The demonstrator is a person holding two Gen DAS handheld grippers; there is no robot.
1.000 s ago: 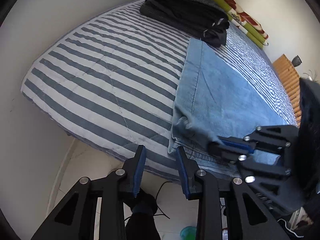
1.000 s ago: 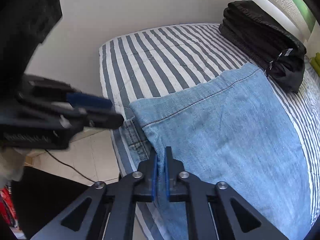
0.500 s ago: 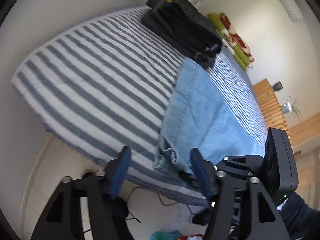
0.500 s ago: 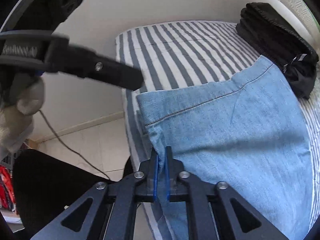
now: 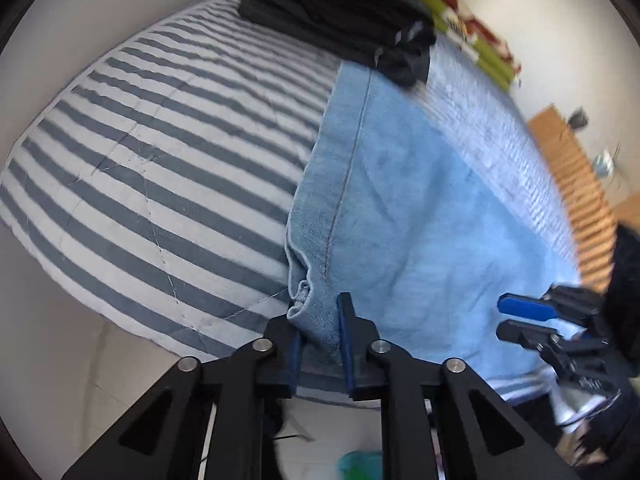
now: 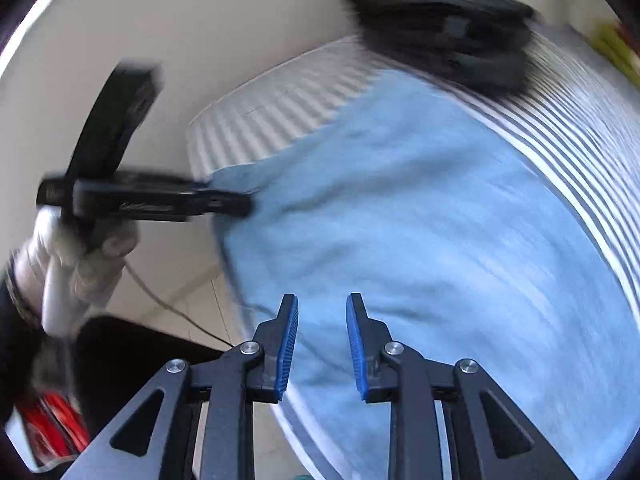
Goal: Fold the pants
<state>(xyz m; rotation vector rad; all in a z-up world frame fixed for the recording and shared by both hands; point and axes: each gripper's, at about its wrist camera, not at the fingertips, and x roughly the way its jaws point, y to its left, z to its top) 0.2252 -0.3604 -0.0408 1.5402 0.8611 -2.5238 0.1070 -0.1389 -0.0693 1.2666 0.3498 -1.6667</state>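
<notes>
Grip swap at the near corner of the jeans [image 5: 420,208]. One second ago the right gripper [image 6: 322,344] had its pads shut on the denim edge at the bed's foot, while the left gripper [image 5: 320,340] hung part open beside the corner; half a second ago the left one stood wide over that corner. Now the roles are reversed.

Left gripper: jaws closing, with the bunched corner of the jeans between the blue pads. The fold of denim fills the gap and both pads appear to press on it. The right wrist view shows the same thing from the side, with the left tip buried in the fabric edge.

Right gripper: jaws opening, pads clearly apart, nothing between them. Denim lies below and beyond, not touched as far as the blurred frame shows. Blur suggests this hand is moving fast.

Jeans: lying flat on the striped bedspread [image 5: 168,168], already folded lengthwise by the look of it, near edge at the foot of the bed, far end touching the stack of dark folded clothes [image 5: 340,12].

Judgement: left hand now owns this corner; the right is freed, probably to take a second hold on the near edge so both can carry it toward the far end for the next fold.
</notes>
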